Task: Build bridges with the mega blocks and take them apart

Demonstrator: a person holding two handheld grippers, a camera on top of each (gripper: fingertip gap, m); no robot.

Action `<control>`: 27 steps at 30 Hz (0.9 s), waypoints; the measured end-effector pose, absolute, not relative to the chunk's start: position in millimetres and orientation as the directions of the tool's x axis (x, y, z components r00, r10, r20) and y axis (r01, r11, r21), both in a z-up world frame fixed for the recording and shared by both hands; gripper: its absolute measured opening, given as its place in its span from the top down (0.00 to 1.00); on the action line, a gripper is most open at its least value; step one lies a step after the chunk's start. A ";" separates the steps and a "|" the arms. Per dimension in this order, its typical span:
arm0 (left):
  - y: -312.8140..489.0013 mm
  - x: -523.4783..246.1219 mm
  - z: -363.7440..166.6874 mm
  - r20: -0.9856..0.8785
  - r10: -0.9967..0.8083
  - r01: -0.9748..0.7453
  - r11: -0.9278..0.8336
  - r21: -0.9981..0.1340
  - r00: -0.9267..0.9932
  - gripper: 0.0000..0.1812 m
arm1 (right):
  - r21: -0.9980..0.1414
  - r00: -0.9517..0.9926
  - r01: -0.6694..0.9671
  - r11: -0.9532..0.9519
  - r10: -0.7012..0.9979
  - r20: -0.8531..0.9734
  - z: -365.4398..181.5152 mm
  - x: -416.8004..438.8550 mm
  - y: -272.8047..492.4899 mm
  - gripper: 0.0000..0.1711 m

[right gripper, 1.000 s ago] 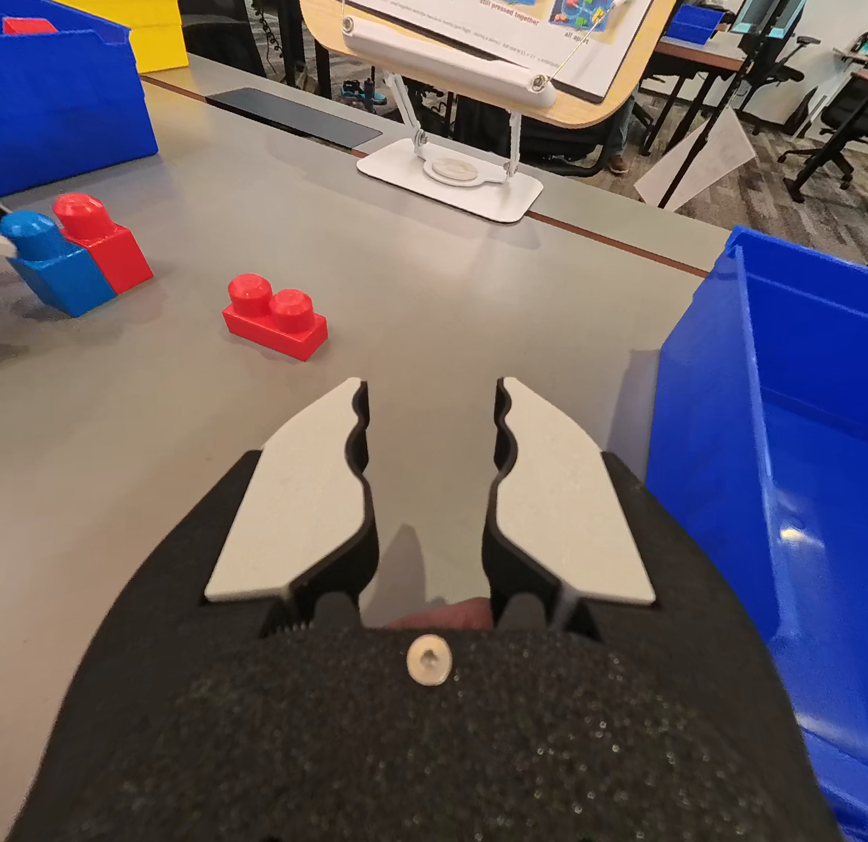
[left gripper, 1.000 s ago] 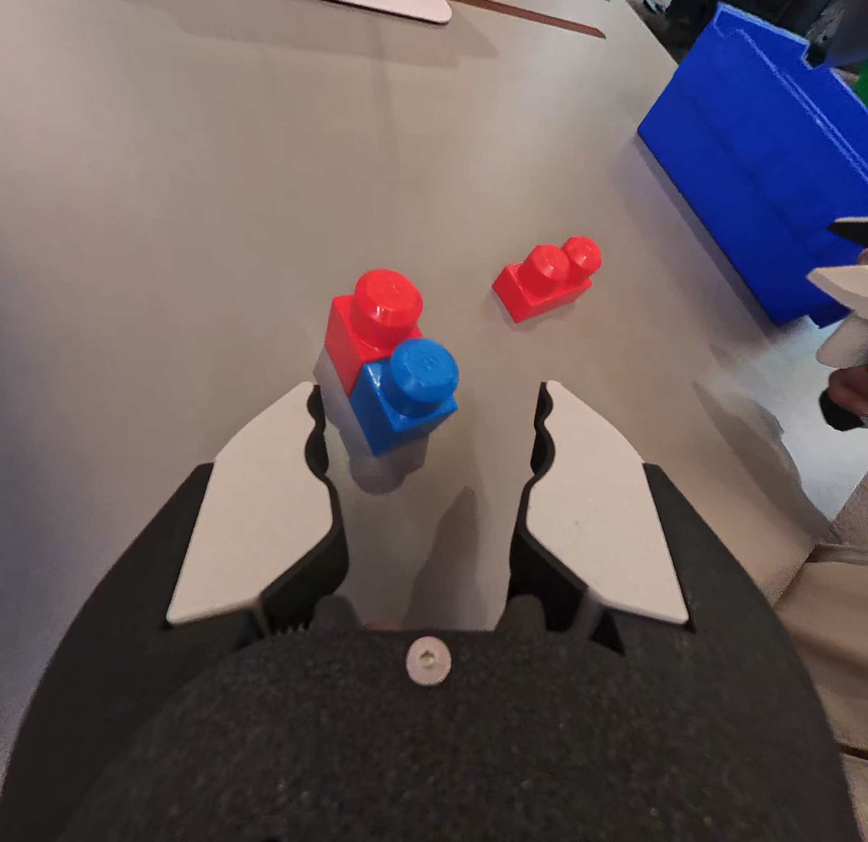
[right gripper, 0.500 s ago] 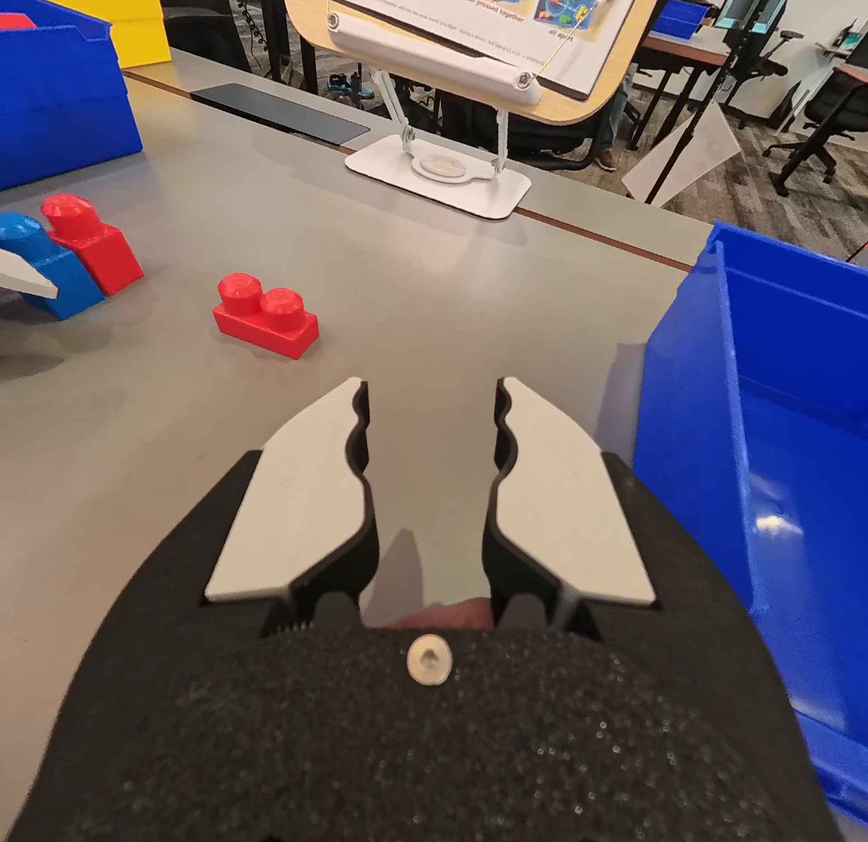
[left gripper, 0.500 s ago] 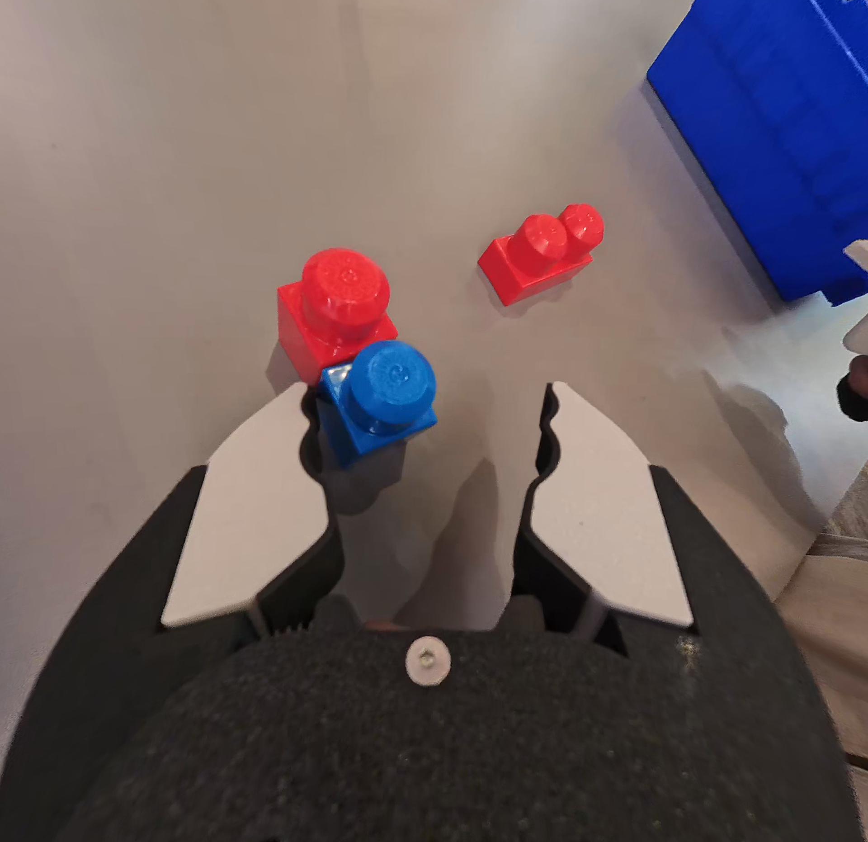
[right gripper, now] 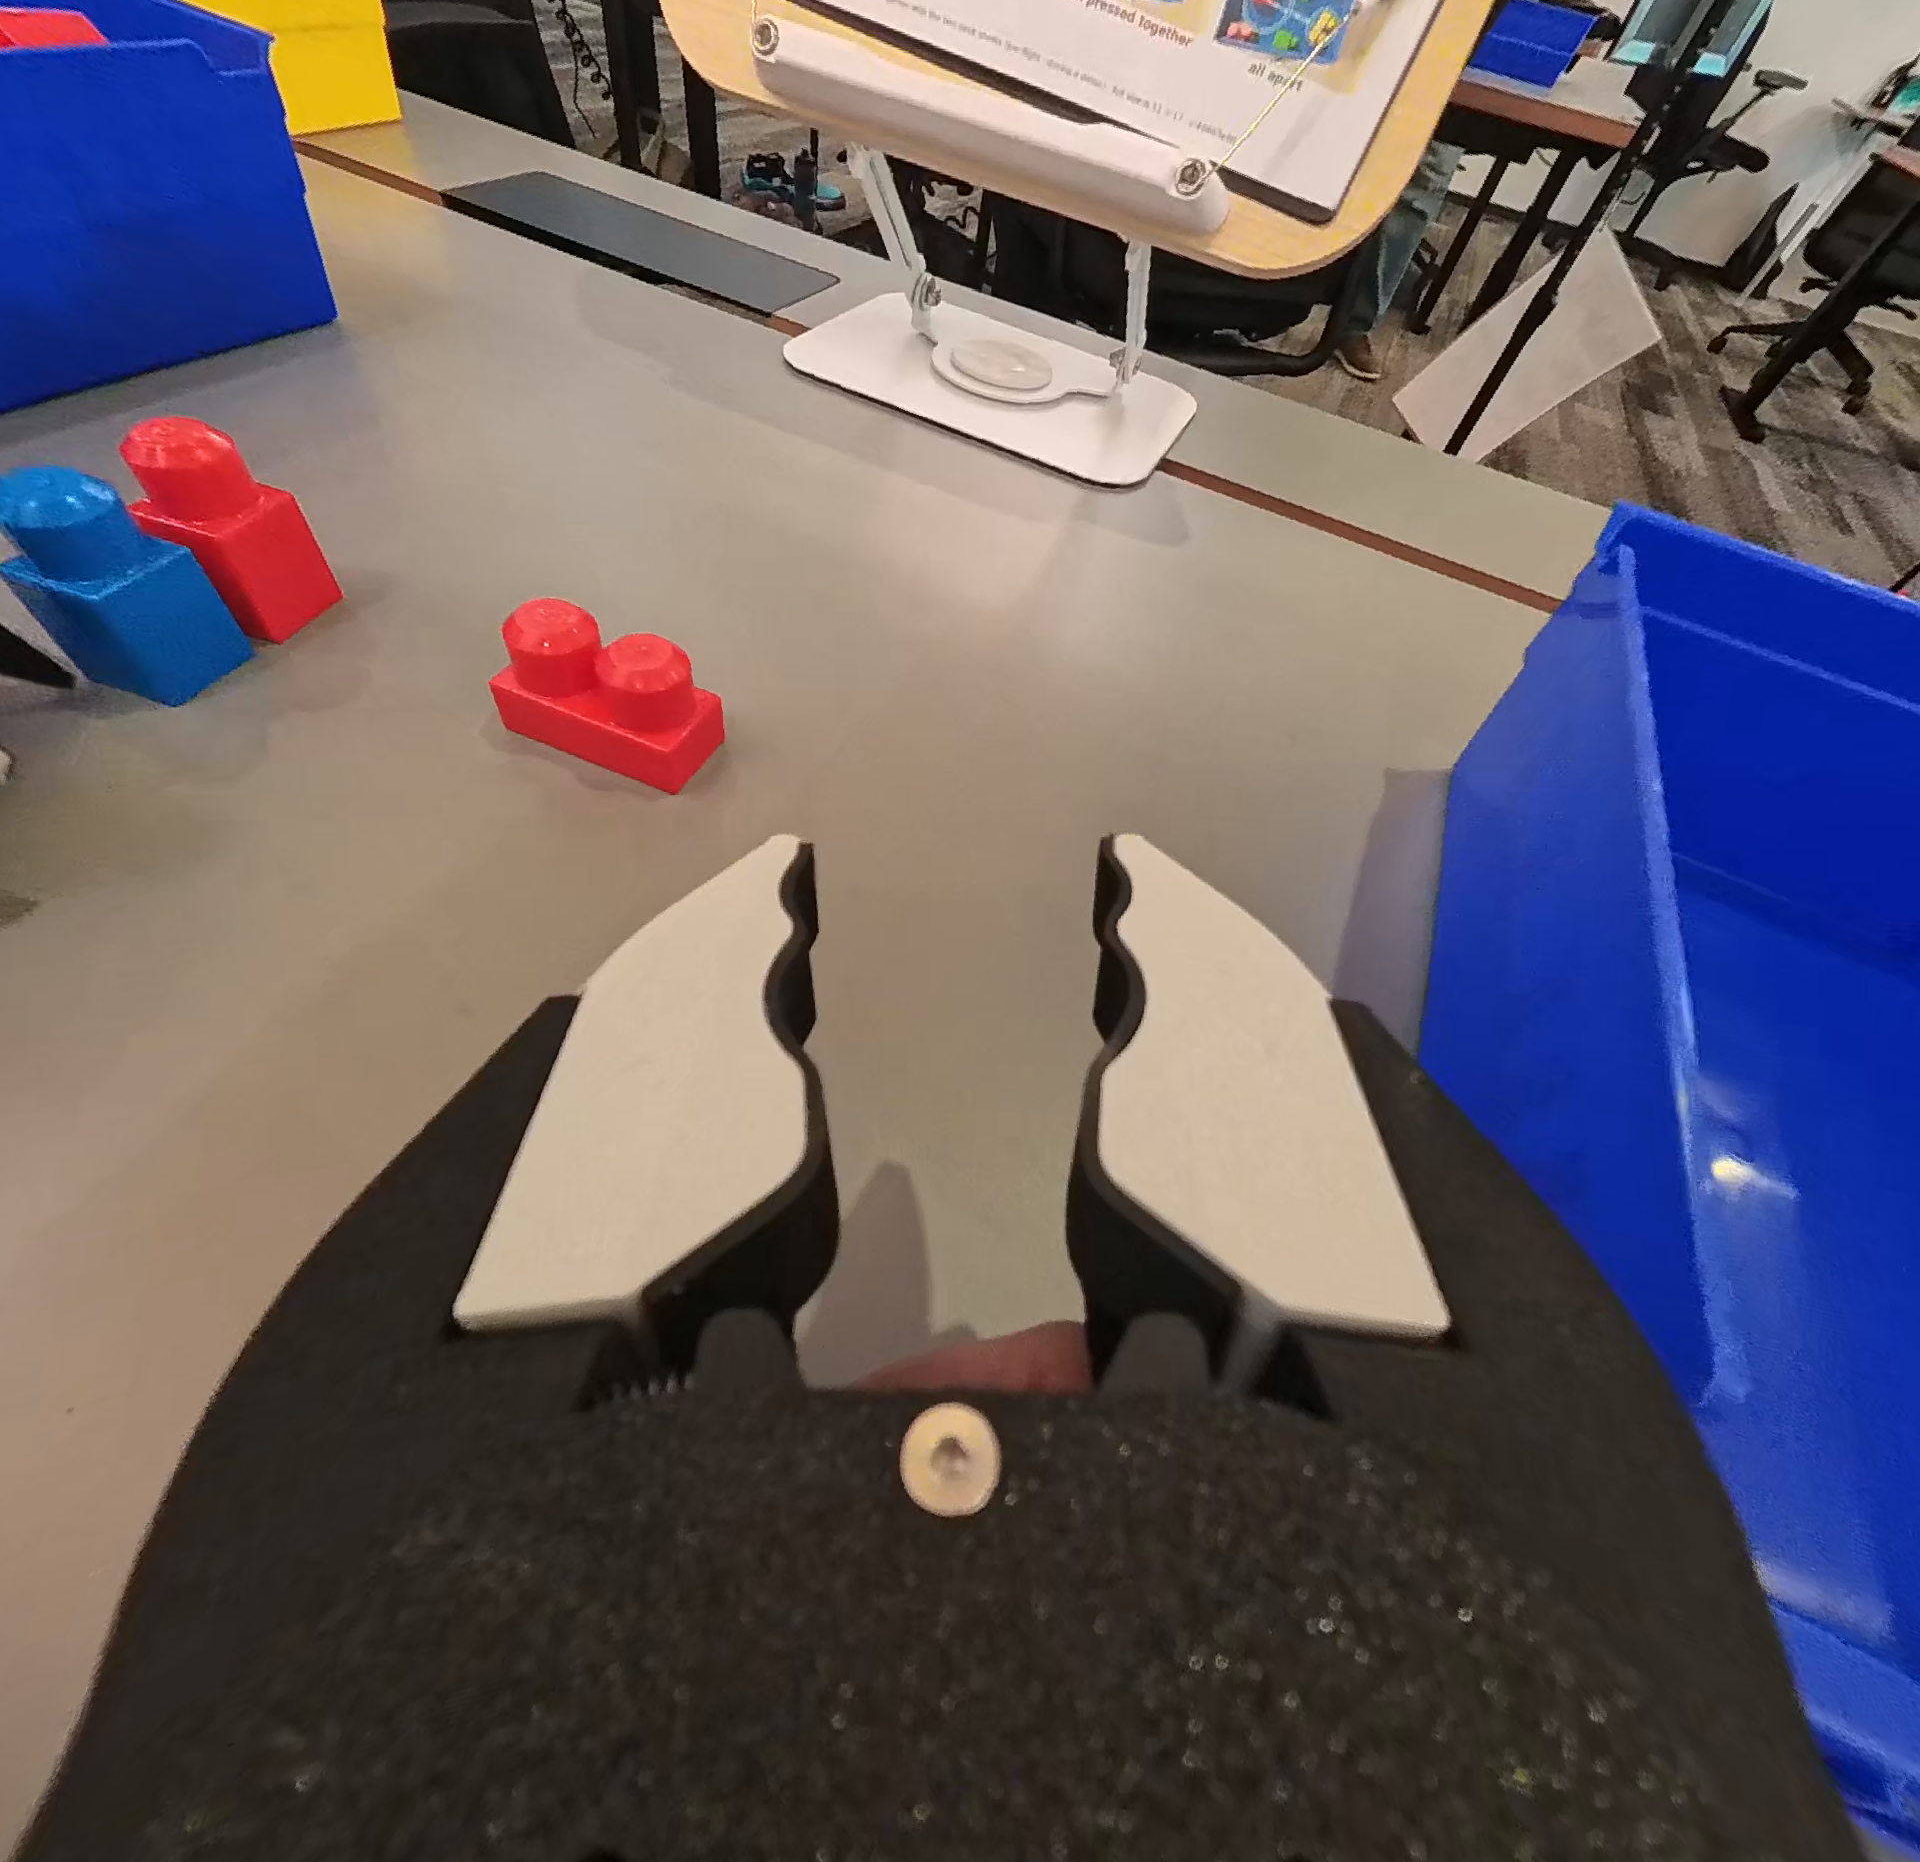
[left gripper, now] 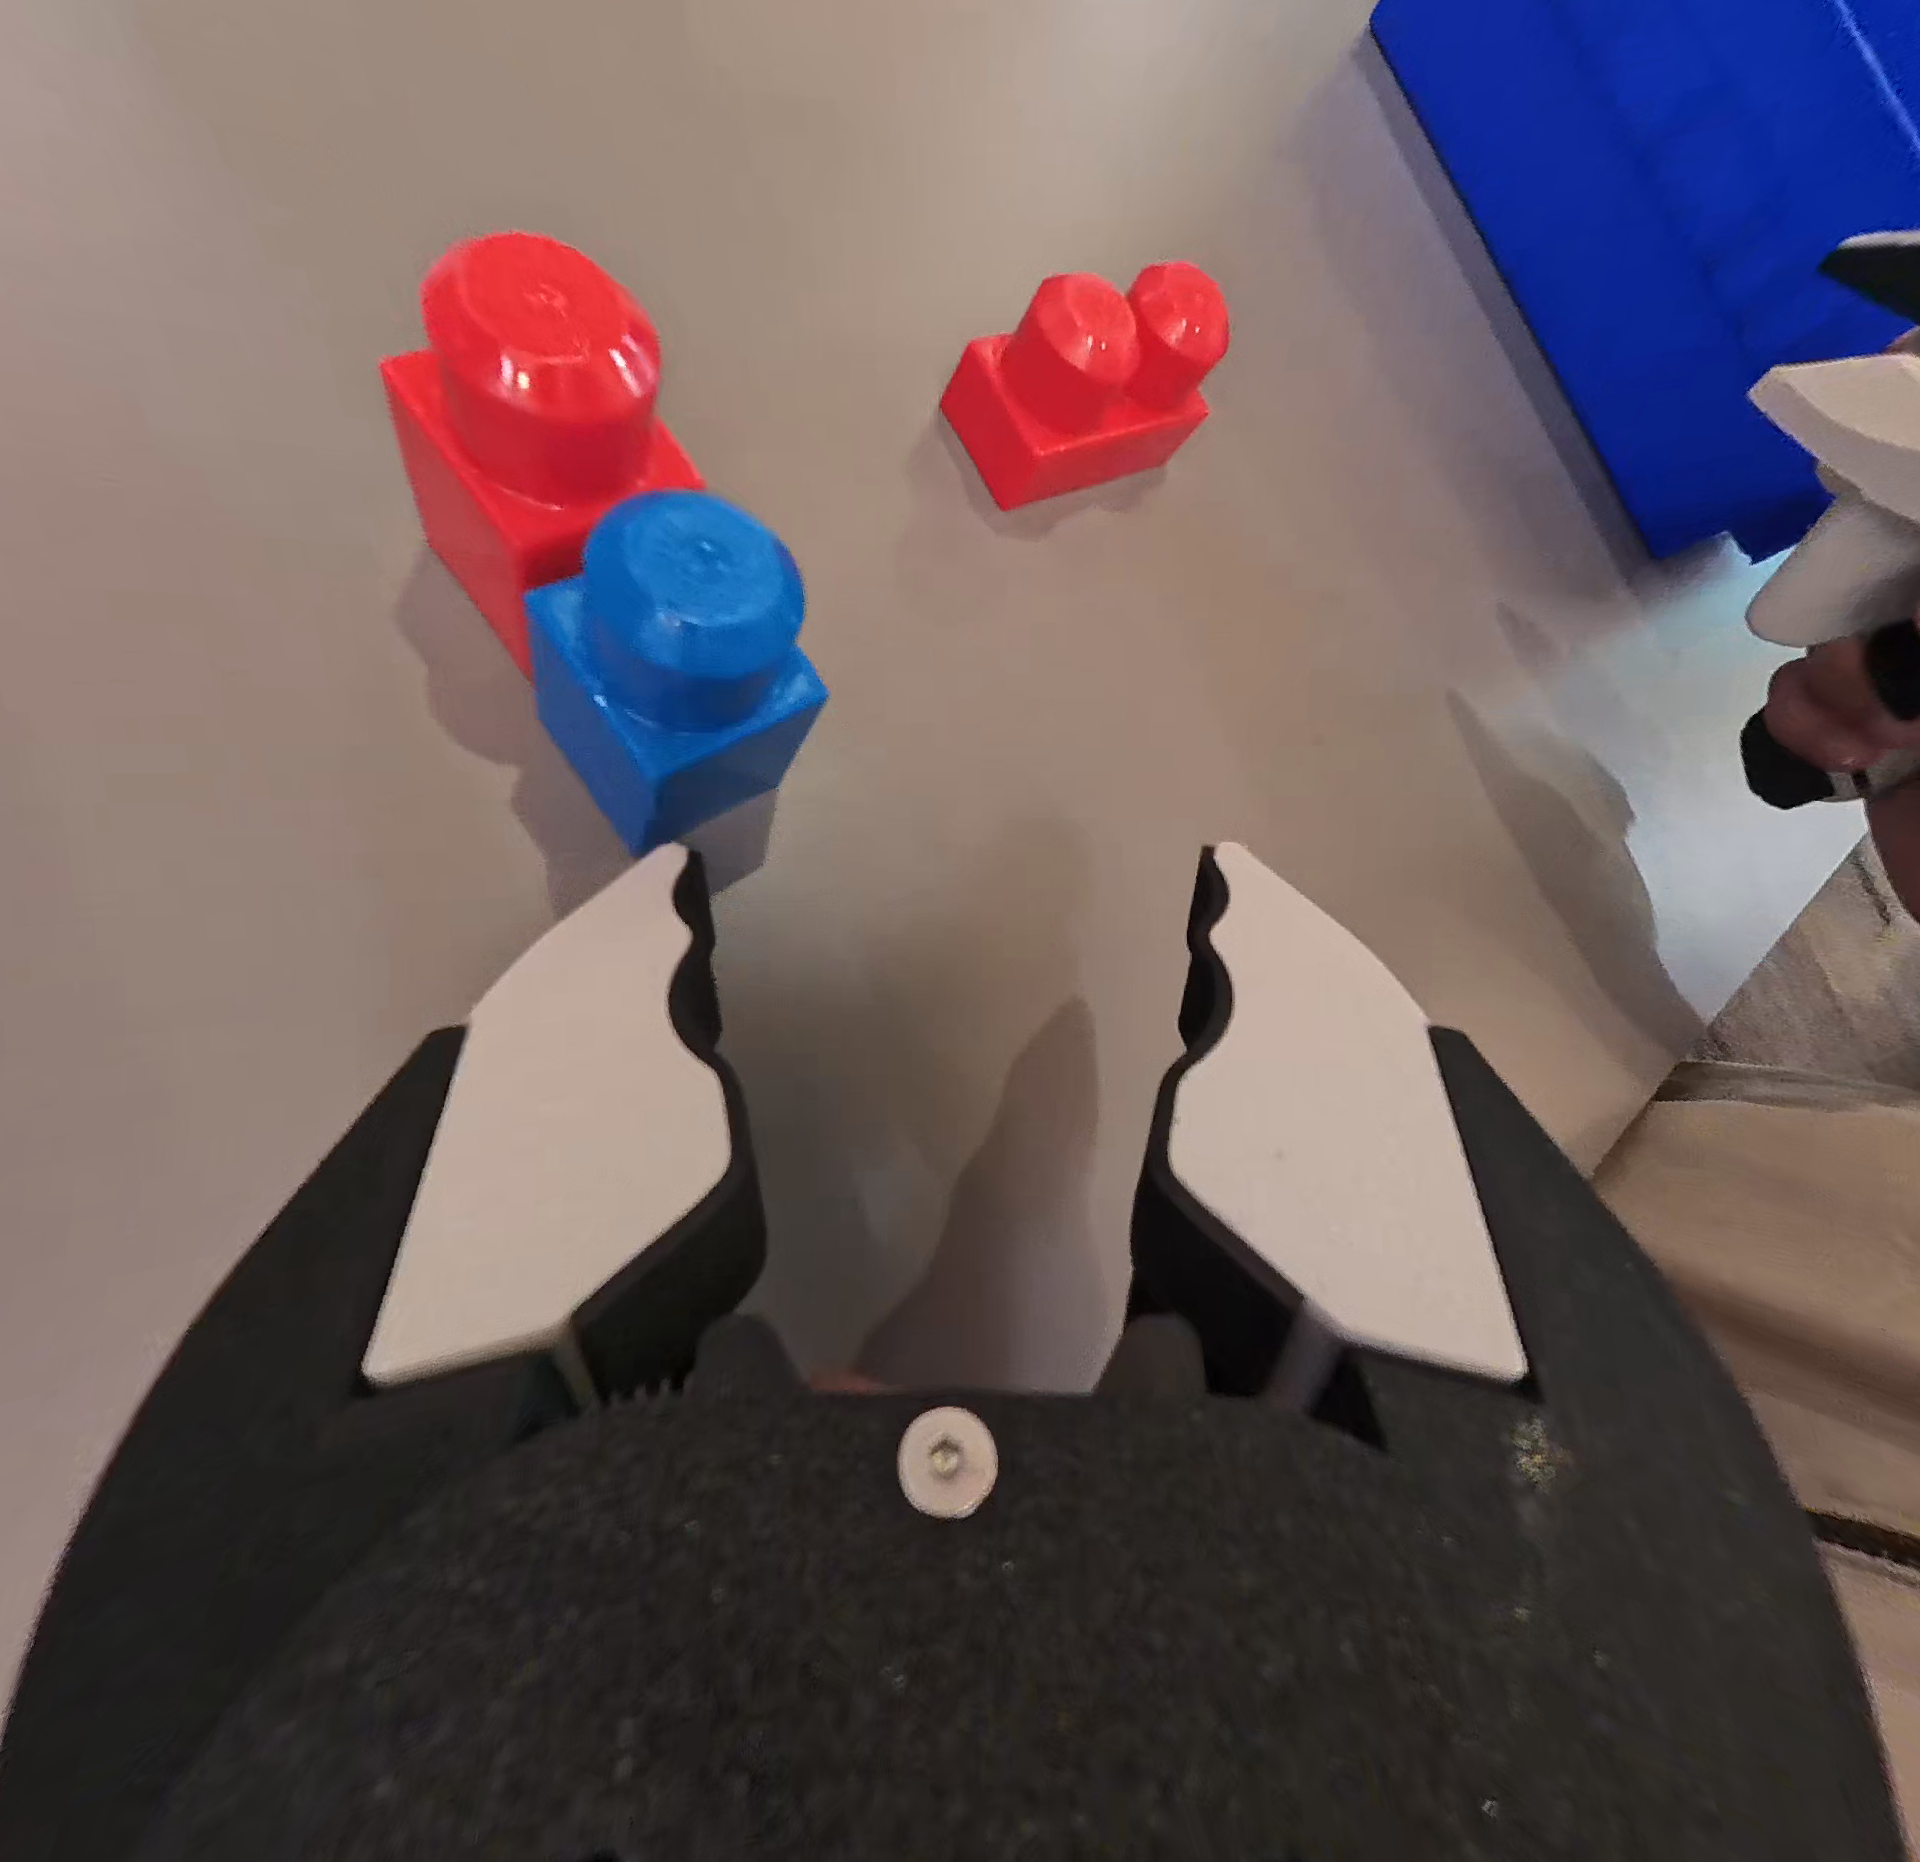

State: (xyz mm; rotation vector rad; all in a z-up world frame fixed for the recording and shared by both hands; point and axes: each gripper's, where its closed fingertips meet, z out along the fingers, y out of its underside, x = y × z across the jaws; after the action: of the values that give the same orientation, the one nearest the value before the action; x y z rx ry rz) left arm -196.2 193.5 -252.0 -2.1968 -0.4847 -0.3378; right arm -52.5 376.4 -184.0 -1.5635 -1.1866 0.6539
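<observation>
Half a second ago our left gripper (left gripper: 945, 851) had its left fingertip against the blue single-stud plastic block (left gripper: 681, 669); now that tip sits just short of the block's near corner, touching nothing as far as we can tell through the slight blur, and the fingers are spread wide with only grey table (left gripper: 208, 202) between them. The blue block stands upright, stud up, pressed against the red single-stud plastic block (left gripper: 530, 420) behind it, and the pair looks unshifted. The red two-stud plastic block (right gripper: 608, 695) lies apart from them, flat on the table with its studs up; in the right wrist view its long axis runs from left to right and slightly toward us. Our right gripper (right gripper: 956, 846) hovers over bare table as before, fingers parted and holding nothing, with the open blue plastic bin (right gripper: 1558, 981) just beside it on its right. Beyond the blocks stands a white-based stand carrying a wooden board with a sheet (right gripper: 997, 378), and another blue bin (right gripper: 156, 202) sits at far left.
</observation>
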 end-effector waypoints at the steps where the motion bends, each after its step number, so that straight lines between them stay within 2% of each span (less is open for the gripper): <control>1: 194.7 -194.4 -252.3 0.407 0.223 0.456 -0.577 -0.678 0.886 0.52 | -0.931 0.364 0.365 0.013 0.918 0.155 -183.7 -53.2 375.6 0.70; 7: 196.6 -183.0 -241.7 0.409 0.182 0.437 -0.558 -0.705 0.894 0.54 | -0.930 0.368 0.367 0.016 0.916 0.161 -182.4 -51.4 374.4 0.70; 22: 223.2 -187.7 -249.4 0.407 0.168 0.423 -0.583 -0.694 0.898 0.54 | -0.930 0.385 0.367 0.013 0.908 0.165 -180.7 -45.6 378.8 0.70; 27: 207.1 -186.4 -234.9 0.398 0.171 0.422 -0.557 -0.715 0.901 0.54 | -0.929 0.386 0.369 0.011 0.908 0.164 -181.6 -45.9 379.5 0.70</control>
State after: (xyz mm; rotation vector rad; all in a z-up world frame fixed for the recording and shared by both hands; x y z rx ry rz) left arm -186.4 207.1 -234.9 -2.1639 -0.4233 -0.3552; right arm -45.9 379.5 -181.6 -1.5676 -1.1741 0.6268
